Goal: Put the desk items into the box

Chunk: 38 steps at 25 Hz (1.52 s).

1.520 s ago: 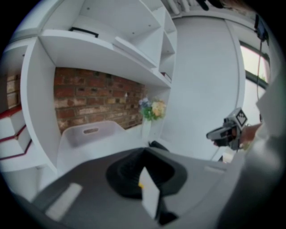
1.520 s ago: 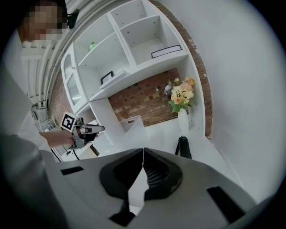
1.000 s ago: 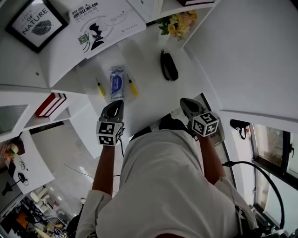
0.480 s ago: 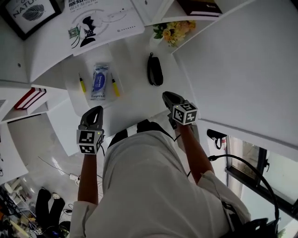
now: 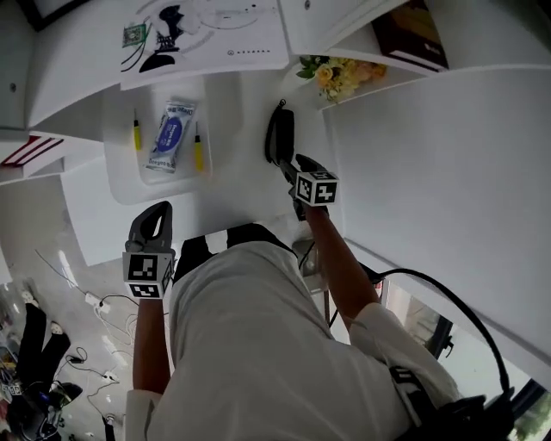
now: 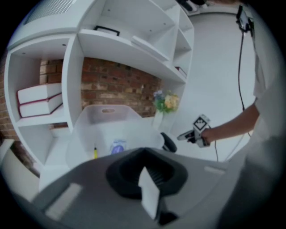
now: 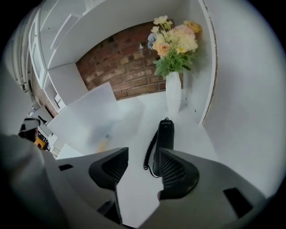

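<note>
A black handset-like item with a coiled cord (image 5: 277,133) (image 7: 166,138) lies on the white desk, right of the box. My right gripper (image 5: 284,164) (image 7: 140,167) sits just short of it; its jaws have just been opening and nothing is between them. The translucent white box (image 5: 116,172) (image 6: 85,129) holds two yellow pens (image 5: 197,148) (image 6: 95,152) and a blue packet (image 5: 170,136) (image 6: 117,146). Near the desk's front edge, short of the box, my left gripper (image 5: 155,211) (image 6: 145,172) is shut and empty.
A white vase of flowers (image 5: 340,73) (image 7: 174,89) stands behind the black item against the right wall (image 5: 430,172). Shelves with books (image 5: 413,30) and an open booklet (image 5: 202,26) lie beyond the box. A brick wall (image 7: 120,67) backs the desk.
My right gripper has moved forward and down to the black item, and its jaws have gone from shut to open. The left gripper has barely shifted.
</note>
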Each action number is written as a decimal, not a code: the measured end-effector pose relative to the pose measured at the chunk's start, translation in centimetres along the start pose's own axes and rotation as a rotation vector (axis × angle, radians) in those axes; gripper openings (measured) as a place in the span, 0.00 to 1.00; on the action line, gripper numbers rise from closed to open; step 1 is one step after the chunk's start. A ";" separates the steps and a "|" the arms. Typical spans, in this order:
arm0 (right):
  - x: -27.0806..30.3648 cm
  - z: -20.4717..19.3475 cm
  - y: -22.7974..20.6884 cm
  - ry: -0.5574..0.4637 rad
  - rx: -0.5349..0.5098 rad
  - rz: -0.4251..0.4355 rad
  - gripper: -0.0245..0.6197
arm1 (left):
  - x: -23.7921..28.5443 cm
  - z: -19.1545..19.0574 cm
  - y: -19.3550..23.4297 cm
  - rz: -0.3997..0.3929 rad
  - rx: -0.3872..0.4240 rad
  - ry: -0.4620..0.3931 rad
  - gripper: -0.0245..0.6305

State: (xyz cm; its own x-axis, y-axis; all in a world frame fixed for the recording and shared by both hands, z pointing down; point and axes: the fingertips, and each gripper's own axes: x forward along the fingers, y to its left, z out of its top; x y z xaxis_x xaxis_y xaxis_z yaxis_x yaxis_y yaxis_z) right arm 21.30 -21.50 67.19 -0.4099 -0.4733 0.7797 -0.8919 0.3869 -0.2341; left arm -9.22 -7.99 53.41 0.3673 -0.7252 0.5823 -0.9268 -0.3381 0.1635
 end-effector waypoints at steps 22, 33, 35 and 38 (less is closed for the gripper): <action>12.6 -1.6 -6.6 0.302 -0.059 -0.189 0.47 | -0.8 -5.0 -1.2 0.189 -0.166 0.062 0.04; 13.3 -2.6 -7.5 0.310 0.022 -0.144 0.45 | -0.7 -6.5 -1.9 0.229 -0.210 0.075 0.04; 12.9 -2.8 -7.4 0.324 0.053 -0.074 0.45 | -0.5 -6.5 -2.4 0.223 -0.203 0.075 0.04; 12.2 -2.9 -7.3 0.326 0.134 0.024 0.45 | -0.3 -6.1 -2.7 0.223 -0.189 0.069 0.04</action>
State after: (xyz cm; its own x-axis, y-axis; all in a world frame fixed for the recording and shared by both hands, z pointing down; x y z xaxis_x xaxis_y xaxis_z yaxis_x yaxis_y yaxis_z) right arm 23.36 -27.77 80.13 -0.3681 -0.1793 0.9124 -0.9087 0.2771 -0.3122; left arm -7.27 -3.22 57.63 0.1527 -0.7242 0.6725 -0.9846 -0.0526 0.1670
